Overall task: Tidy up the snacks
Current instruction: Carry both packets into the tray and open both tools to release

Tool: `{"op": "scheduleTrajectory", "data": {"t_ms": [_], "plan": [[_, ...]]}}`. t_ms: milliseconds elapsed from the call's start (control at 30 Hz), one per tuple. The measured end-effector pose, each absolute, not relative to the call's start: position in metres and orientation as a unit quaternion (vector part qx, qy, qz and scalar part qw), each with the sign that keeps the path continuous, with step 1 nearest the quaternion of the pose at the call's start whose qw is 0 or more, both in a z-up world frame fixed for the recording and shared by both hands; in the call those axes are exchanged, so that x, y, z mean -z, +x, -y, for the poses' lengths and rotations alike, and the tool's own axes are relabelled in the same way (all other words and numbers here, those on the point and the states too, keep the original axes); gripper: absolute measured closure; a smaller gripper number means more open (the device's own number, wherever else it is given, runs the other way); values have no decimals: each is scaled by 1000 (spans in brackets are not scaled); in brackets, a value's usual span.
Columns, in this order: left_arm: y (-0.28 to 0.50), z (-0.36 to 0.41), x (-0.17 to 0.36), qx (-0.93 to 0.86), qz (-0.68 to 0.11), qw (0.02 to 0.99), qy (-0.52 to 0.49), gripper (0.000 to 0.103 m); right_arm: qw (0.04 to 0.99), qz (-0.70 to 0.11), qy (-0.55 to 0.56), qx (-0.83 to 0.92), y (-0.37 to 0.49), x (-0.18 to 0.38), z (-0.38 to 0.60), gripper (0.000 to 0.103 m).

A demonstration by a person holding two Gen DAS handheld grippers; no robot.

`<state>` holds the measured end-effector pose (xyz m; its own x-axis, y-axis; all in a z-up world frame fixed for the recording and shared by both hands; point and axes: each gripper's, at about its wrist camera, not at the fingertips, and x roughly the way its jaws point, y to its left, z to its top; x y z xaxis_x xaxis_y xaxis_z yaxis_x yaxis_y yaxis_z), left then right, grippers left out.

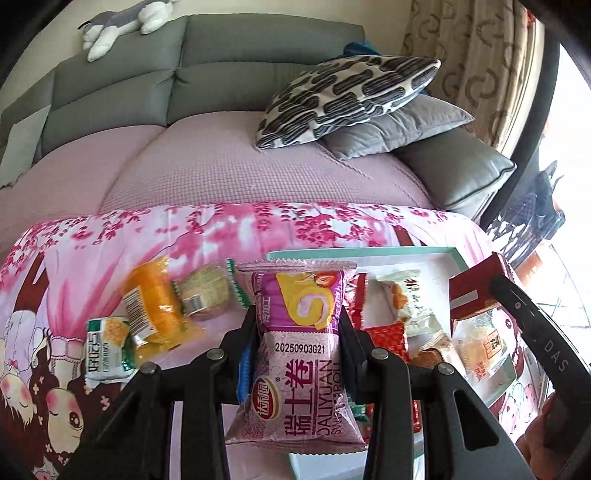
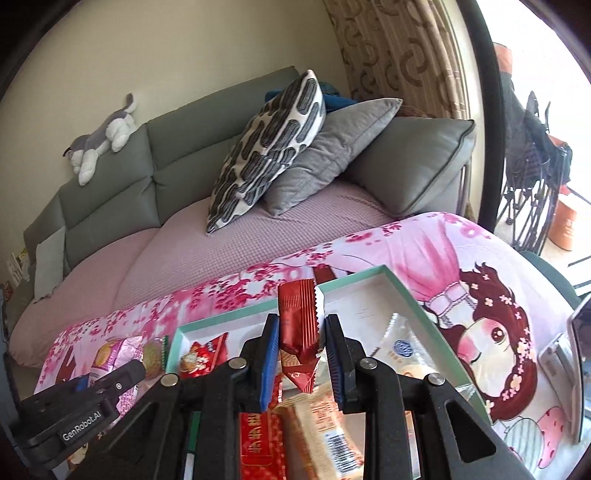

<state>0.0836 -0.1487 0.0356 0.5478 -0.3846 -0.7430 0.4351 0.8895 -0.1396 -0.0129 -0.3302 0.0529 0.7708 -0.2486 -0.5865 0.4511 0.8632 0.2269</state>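
My left gripper (image 1: pixel 298 325) is shut on a purple Swiss roll packet (image 1: pixel 299 369), held upright above the near left corner of a white tray with a teal rim (image 1: pixel 369 254). My right gripper (image 2: pixel 303 325) is shut on a red wafer packet (image 2: pixel 299 332) over the same tray (image 2: pixel 354 279). Inside the tray lie red packets (image 1: pixel 388 339), a white biscuit packet (image 1: pixel 406 299) and a beige packet (image 2: pixel 321 424). Left of the tray, an orange packet (image 1: pixel 155 306), a round green cake (image 1: pixel 207 291) and a small green-white packet (image 1: pixel 107 347) rest on the pink cartoon cloth.
A grey sofa (image 1: pixel 229 66) with a lilac cover stands behind the cloth-covered table. It carries a patterned pillow (image 1: pixel 347 96), grey cushions (image 1: pixel 395 133) and a plush toy (image 1: pixel 118 26). A shiny flat object (image 2: pixel 576 362) lies at the table's right edge. Folding chairs (image 2: pixel 532 177) stand by the window.
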Motion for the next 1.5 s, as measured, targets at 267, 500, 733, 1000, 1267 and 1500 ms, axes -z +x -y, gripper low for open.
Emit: {"op": "scheduleTrajectory", "data": {"t_ms": [267, 500, 733, 1000, 1267, 1500], "plan": [[87, 207, -31, 271, -417, 865, 66, 63, 918, -283, 183, 211, -13, -41, 352, 77], [98, 228, -9, 272, -447, 849, 74, 63, 910, -294, 189, 221, -9, -29, 358, 77], [99, 231, -5, 269, -458, 844, 77, 62, 908, -304, 185, 222, -8, -27, 357, 77], [95, 221, -16, 265, -455, 848, 67, 49, 906, -311, 182, 222, -9, -26, 356, 76], [90, 190, -29, 237, -443, 862, 59, 39, 909, -315, 167, 218, -12, -32, 347, 65], [88, 154, -28, 199, -441, 874, 52, 27, 908, -332, 153, 205, -16, -33, 326, 46]]}}
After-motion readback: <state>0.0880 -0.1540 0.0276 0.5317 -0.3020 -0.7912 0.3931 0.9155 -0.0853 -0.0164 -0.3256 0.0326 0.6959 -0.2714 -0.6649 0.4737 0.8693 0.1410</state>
